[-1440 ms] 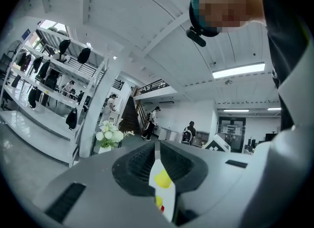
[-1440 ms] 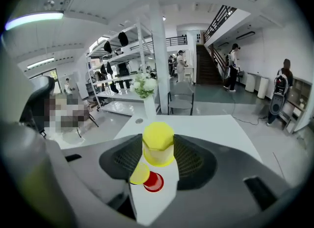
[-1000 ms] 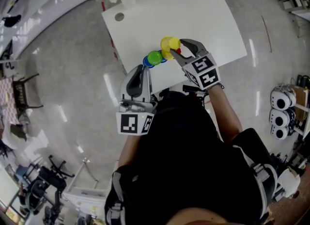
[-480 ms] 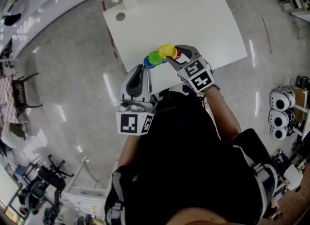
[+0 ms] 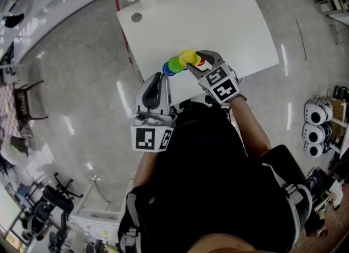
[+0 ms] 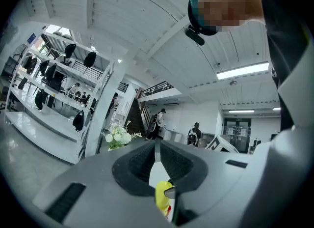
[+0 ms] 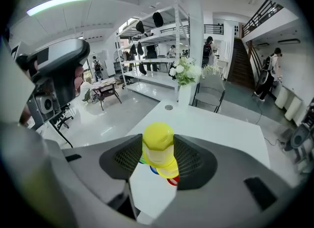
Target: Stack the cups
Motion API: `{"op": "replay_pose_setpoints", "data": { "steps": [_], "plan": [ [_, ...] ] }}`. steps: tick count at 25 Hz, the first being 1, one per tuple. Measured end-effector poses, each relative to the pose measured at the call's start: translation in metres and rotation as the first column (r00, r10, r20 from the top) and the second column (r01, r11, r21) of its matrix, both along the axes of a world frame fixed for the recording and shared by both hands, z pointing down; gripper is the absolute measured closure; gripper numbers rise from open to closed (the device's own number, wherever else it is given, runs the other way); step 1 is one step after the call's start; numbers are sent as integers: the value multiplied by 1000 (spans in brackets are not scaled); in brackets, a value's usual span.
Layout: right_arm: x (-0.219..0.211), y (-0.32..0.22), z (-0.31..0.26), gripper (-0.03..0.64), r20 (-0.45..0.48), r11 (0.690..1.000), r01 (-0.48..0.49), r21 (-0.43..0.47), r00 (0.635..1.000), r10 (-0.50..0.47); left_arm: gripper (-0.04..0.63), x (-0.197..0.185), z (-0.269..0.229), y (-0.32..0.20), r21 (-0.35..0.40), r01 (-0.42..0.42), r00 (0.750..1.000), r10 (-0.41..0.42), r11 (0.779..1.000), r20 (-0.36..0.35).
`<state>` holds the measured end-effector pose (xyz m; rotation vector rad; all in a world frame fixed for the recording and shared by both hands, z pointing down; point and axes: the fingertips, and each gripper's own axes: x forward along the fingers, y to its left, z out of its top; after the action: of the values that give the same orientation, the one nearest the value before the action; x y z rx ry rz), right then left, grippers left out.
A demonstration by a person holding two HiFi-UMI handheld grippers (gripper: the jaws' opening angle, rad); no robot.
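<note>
— Where do we have the yellow plastic cup [image 5: 188, 57]?

— Upside down between the pads of our right tool [image 7: 158, 153], which is clamped on its sides. It sits over the near edge of the white tabletop [image 5: 218, 23].

— And the other cups?

— The green plastic cup [image 5: 175, 64] is just left of it, and the blue plastic cup [image 5: 167, 70] is left of that. The red plastic cup [image 5: 201, 60] peeks out on its right. We cannot tell whether the yellow one touches any of them.

— Our left tool [image 6: 157, 146]?

— Its jaws are together with nothing between them. It lies near us at the tabletop's near edge, with its tip close by the blue cup.
</note>
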<state>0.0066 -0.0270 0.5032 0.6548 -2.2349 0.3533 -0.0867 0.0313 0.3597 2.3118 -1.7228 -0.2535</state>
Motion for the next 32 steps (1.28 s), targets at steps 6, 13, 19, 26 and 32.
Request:
{"op": "replay_pose_setpoints", "data": {
  "steps": [6, 13, 19, 26, 32],
  "plan": [
    [-1, 0, -1, 400, -6, 1000, 5, 12, 1000, -5, 545, 0, -1, 1, -2, 2, 1000, -2, 1000, -1],
    [-1, 2, -2, 399, -6, 1000, 6, 18, 1000, -6, 545, -1, -1, 3, -2, 5, 1000, -5, 1000, -2],
    [-2, 4, -2, 399, -6, 1000, 12, 18, 1000, -12, 545, 0, -2, 4, 3, 4, 1000, -4, 1000, -2],
    [-2, 4, -1, 399, -6, 1000, 15, 18, 1000, -15, 545, 0, 0, 2, -1, 1, 1000, -1, 1000, -1],
    [-3, 4, -1, 390, 1, 1000, 17, 13, 1000, -17, 545, 0, -1, 2, 2, 1, 1000, 0, 1000, -3]
  ]
}}
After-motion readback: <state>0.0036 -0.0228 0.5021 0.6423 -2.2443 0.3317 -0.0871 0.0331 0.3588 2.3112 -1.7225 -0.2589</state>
